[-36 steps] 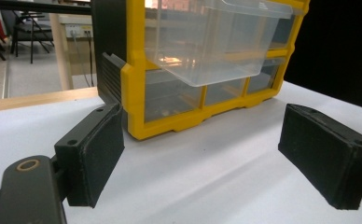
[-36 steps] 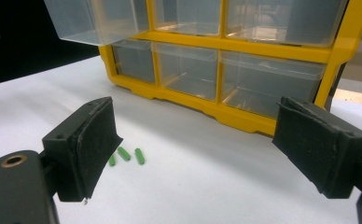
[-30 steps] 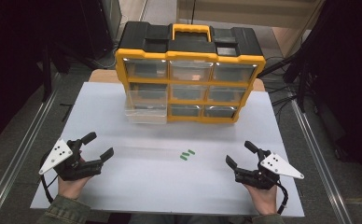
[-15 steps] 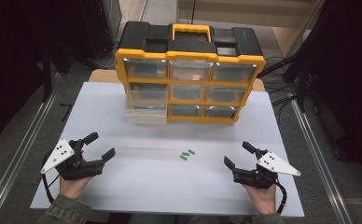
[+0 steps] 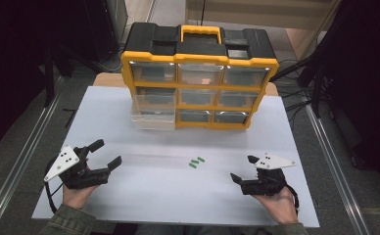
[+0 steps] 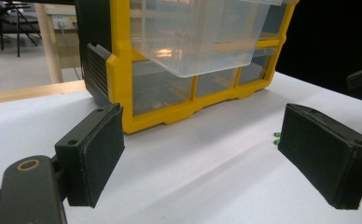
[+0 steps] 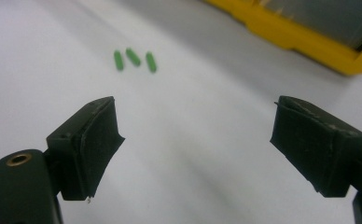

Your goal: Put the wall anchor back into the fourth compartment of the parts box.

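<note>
Green pieces: three small green pegs lie loose on the white table, close together, touched by neither claw.
Pegs from the right claw: ahead of the right gripper and off to its left; in the right gripper view the green pegs sit beyond the left jaw's tip, apart from it.
Pegs from the left claw: well off to the right of the left gripper; in the left gripper view they peep out just past the right jaw's edge.
Right claw state: released, jaws spread wide with bare table between them, nothing held.
Left claw state: released too, jaws wide apart, empty.
Clear drawer: a see-through drawer stands pulled out of the organiser, ahead of the left claw and a little to its right; it looks empty.
Organiser: yellow and black drawer cabinet at the far side of the table, well beyond both claws and the pegs.
Hands: each hand grips its tool near the table's near edge.
</note>
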Demonstrator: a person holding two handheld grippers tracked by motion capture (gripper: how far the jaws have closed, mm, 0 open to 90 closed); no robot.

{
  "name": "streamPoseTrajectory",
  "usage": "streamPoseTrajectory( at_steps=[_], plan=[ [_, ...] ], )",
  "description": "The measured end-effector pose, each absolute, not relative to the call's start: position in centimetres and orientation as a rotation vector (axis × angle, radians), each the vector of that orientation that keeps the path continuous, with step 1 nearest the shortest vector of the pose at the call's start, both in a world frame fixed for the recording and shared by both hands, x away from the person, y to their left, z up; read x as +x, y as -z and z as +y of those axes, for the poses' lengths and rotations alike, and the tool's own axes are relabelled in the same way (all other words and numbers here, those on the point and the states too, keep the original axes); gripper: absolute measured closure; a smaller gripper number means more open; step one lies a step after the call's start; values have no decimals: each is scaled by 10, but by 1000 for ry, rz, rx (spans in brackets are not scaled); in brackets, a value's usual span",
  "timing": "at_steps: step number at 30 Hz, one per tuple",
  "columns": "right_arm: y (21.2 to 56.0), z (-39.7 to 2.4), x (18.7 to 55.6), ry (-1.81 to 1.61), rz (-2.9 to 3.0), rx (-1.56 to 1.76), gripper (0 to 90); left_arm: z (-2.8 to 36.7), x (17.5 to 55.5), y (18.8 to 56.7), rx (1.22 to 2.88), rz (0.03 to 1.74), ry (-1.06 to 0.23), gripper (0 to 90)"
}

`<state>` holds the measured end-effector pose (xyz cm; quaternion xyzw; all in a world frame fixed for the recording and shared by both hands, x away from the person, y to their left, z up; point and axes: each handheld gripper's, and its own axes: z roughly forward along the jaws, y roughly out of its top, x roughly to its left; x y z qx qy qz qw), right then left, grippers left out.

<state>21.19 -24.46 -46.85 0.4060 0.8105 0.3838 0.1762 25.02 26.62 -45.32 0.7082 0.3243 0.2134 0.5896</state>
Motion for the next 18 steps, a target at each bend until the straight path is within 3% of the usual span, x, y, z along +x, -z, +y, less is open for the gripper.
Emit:
streamPoseTrajectory(
  at_steps=[18],
  plan=[
    [471,-228,230,-729,2611,1090,141,265,250,453,1648,748,-476,136]
  ],
)
